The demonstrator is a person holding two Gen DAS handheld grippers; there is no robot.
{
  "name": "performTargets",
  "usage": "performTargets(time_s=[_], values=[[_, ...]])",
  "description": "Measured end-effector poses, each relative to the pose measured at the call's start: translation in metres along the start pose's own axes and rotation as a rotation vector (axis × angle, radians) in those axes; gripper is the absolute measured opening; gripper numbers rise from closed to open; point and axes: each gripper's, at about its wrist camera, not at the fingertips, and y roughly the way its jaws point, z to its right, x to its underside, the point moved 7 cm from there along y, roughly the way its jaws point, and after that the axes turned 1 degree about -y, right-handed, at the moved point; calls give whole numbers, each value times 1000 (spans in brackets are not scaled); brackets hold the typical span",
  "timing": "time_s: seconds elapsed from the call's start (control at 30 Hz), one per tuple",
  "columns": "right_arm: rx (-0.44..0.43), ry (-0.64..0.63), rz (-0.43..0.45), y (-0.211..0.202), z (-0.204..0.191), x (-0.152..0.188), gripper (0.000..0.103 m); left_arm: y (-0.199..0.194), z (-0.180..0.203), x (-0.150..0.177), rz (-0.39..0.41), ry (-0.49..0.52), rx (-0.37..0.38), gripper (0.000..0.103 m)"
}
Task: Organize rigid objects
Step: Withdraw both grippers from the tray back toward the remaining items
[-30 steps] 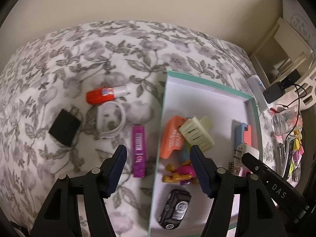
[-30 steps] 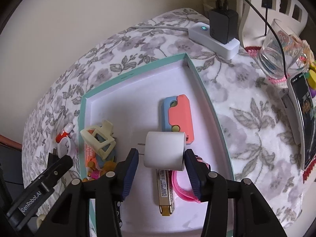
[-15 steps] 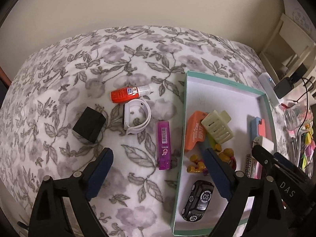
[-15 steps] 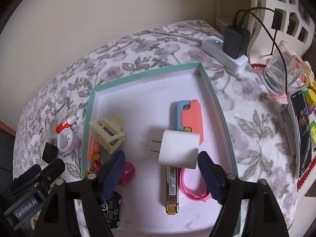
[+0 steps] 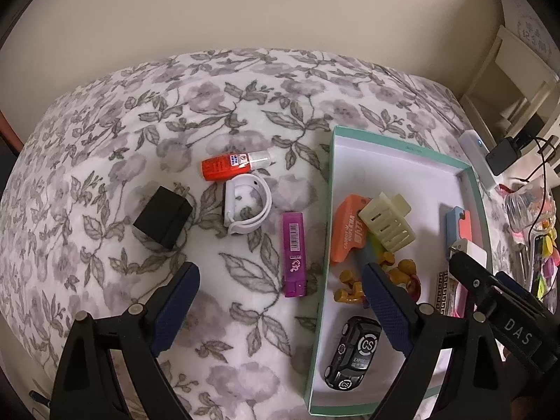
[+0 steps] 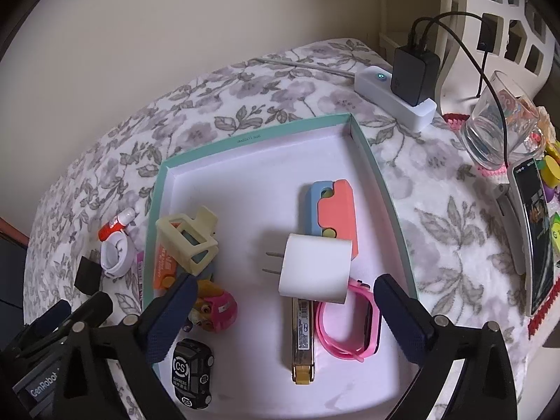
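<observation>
A teal-rimmed white tray (image 6: 259, 136) holds a white charger (image 6: 315, 266), a pink watch (image 6: 346, 322), a gold lighter (image 6: 302, 336), a cream hair clip (image 6: 187, 241) and a black toy car (image 6: 190, 371). My right gripper (image 6: 285, 281) hovers over the charger with its jaws opening, and the pads are clear of it. On the floral cloth left of the tray (image 5: 402, 143) lie a purple lighter (image 5: 294, 252), a white watch band (image 5: 246, 206), a red glue bottle (image 5: 227, 168) and a black charger (image 5: 162, 217). My left gripper (image 5: 280, 273) stands open and empty above the purple lighter.
A white power strip (image 6: 395, 94) with a black adapter and cable sits behind the tray's far right corner. A drinking glass (image 6: 500, 122) and a phone (image 6: 532, 231) stand to the right. A wall runs along the back.
Both pairs of jaws have spread wide. The white charger, held between the right pads before, now lies free in the tray. Both views have drawn back a little.
</observation>
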Motion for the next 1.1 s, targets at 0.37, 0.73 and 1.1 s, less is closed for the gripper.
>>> performTargets(time_s=[0.37, 0.73, 1.1], values=[[28, -29, 16, 2, -4, -2, 103, 3, -5, -2, -6, -3, -23, 94], [-59, -159, 14, -2, -62, 4, 103, 15, -51, -5, -99, -130, -25, 94], [-130, -230, 9, 1, -119, 12, 103, 17, -125, -11, -109, -289, -88, 94]])
